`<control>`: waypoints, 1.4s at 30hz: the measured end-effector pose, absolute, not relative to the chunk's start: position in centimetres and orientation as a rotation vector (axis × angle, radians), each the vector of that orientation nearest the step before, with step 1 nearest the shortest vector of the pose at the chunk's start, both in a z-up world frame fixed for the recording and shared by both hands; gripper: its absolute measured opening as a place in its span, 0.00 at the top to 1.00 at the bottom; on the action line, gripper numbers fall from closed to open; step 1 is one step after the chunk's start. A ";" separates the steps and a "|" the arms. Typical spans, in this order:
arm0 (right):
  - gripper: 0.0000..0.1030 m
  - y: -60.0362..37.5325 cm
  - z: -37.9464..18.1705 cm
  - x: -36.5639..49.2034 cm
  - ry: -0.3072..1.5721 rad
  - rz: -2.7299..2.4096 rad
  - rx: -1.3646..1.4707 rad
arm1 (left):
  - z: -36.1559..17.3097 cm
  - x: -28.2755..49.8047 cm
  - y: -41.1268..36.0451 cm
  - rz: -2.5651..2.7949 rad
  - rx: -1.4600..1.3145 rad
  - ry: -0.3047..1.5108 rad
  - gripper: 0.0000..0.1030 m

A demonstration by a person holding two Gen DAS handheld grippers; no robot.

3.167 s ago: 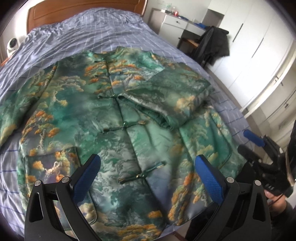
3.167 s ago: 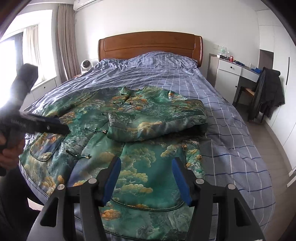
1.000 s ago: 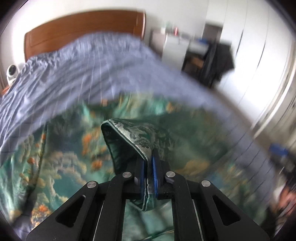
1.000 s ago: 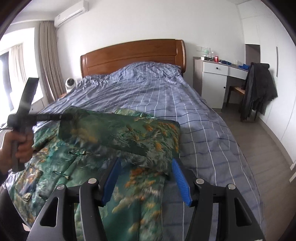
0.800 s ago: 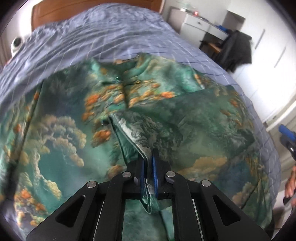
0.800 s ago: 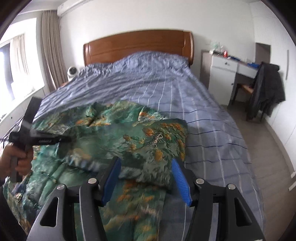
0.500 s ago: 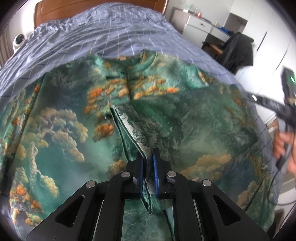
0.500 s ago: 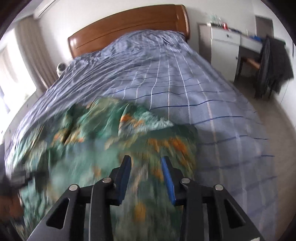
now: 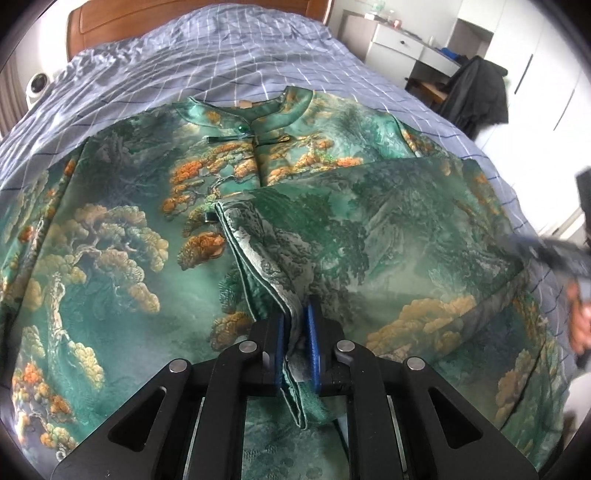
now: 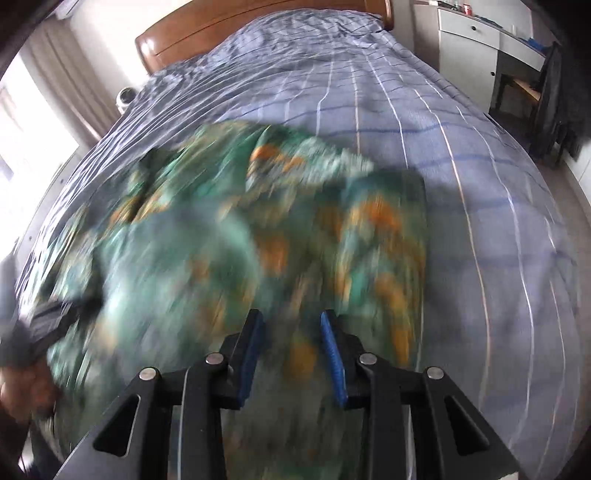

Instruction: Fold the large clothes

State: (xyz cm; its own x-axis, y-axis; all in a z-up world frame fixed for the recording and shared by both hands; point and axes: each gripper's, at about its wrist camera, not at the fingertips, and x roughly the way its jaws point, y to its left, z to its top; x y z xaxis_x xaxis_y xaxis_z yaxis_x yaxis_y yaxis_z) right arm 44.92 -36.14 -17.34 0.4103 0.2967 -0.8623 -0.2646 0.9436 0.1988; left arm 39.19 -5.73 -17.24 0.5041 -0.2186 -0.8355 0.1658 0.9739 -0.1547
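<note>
Lengthwise, jacket point(image 9: 122, 236) lies, collar point(image 9: 255, 114) toward headboard point(image 9: 110, 26).

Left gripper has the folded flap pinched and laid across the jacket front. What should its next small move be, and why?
Probably open the left gripper and back away. Its fingers are pinched on the hem of the jacket, and the folded flap already lies flat across the front, below the collar, so holding on would only drag the fold.

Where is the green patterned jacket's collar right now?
In the left wrist view, the collar lies top centre, at the green patterned jacket's far edge, on the blue checked bedspread.
</note>
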 end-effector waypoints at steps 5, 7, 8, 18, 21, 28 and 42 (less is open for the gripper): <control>0.68 -36.1 -19.1 43.0 1.149 0.331 0.010 | -17.6 39.3 -6.2 -0.211 -0.040 1.016 0.88; 0.68 -35.7 -20.8 43.5 1.151 0.305 0.012 | -17.2 39.0 -6.2 -0.199 -0.027 1.009 0.87; 0.68 -35.5 -21.0 43.6 1.142 0.295 0.004 | -17.0 38.8 -6.2 -0.195 -0.023 1.005 0.82; 0.43 -34.0 -14.3 34.2 0.938 0.207 -0.069 | -11.5 28.9 -2.9 -0.177 0.049 0.871 0.20; 0.37 -32.7 -12.4 30.1 0.874 0.207 -0.113 | -11.2 25.0 -1.6 -0.149 0.084 0.853 0.15; 0.26 -26.5 -10.2 20.6 0.758 0.275 -0.149 | -12.2 19.1 1.9 -0.070 0.066 0.875 0.12; 0.26 -21.1 -10.0 12.8 0.727 0.422 -0.145 | -14.7 16.7 16.3 0.179 -0.291 0.919 0.11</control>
